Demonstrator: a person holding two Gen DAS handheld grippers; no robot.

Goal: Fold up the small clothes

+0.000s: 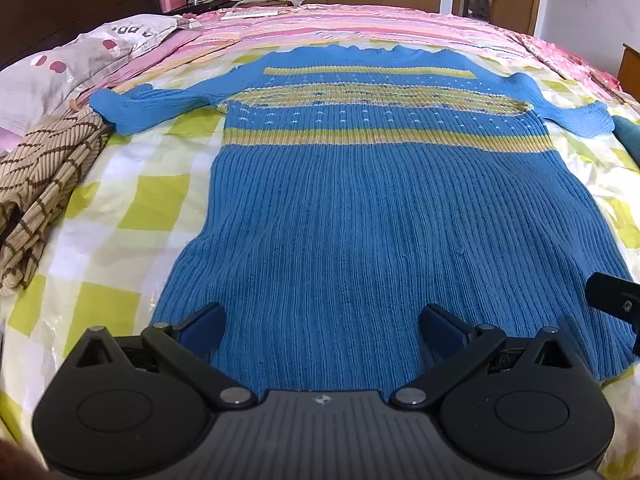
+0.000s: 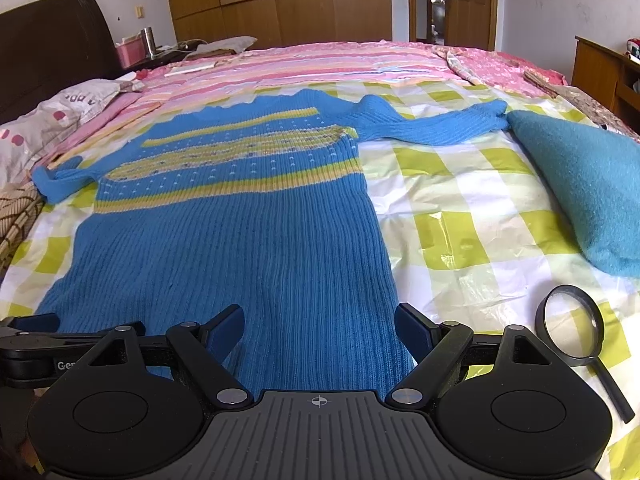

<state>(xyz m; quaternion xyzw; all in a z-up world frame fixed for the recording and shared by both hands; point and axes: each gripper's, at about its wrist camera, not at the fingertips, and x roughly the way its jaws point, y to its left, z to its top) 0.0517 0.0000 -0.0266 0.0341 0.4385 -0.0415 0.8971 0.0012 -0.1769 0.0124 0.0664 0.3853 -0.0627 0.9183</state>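
The blue knitted sweater point(image 1: 360, 208) lies flat, collar toward frame top, its hem at lower centre just ahead of both the left gripper point(image 1: 322, 326) and right gripper point(image 2: 320, 322), each spread wide, holding nothing

A small blue sweater point(image 1: 360, 208) lies flat and spread out on the bed, front side up; it has yellow stripes and tiny white dots across the chest; both sleeves stick out to the sides; its bottom edge is the nearest part.
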